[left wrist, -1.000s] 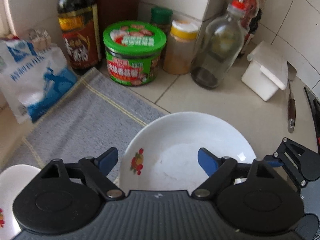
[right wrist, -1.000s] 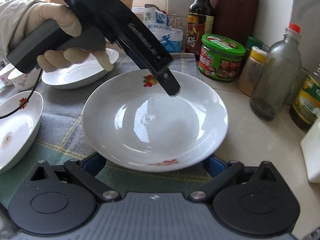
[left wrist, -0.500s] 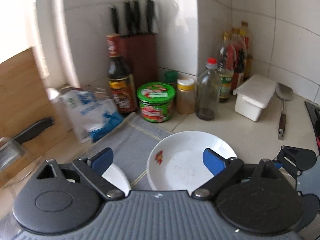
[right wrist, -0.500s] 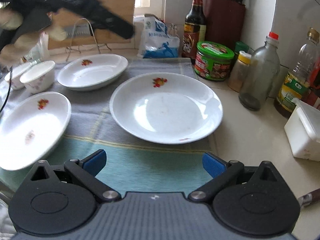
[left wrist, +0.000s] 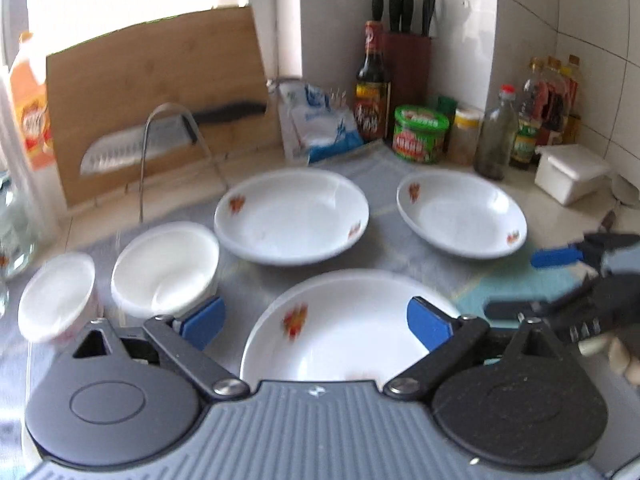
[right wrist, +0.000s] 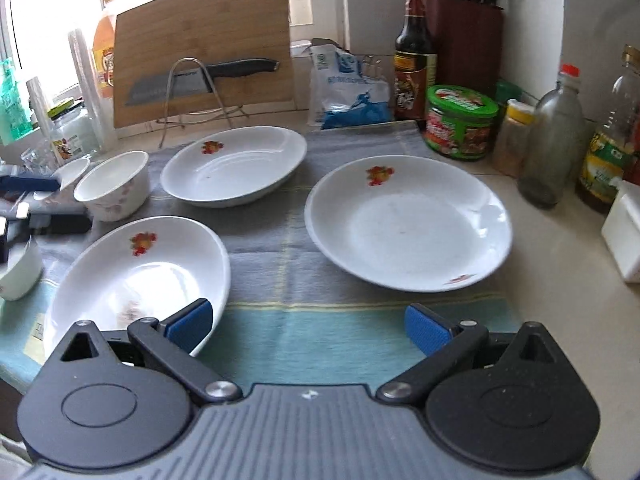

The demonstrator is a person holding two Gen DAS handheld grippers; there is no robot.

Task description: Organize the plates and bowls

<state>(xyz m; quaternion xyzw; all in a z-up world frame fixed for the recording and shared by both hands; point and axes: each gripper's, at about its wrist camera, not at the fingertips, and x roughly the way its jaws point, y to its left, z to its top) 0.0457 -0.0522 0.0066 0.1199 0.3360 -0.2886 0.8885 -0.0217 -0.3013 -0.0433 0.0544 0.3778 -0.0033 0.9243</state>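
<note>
White plates all loose on the counter cloth. Left view: my left gripper has pulled back, wide open, empty, over the near plate. Right view: right gripper retreated too, open, empty; big plate released, so stacking comes next.

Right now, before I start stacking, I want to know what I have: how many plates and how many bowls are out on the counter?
Plates: 3 (near-left plate, far plate, right plate)
Small bowls: 3 (flowered bowl, bowl behind it, edge bowl cut off at left)
Total: 6
</note>
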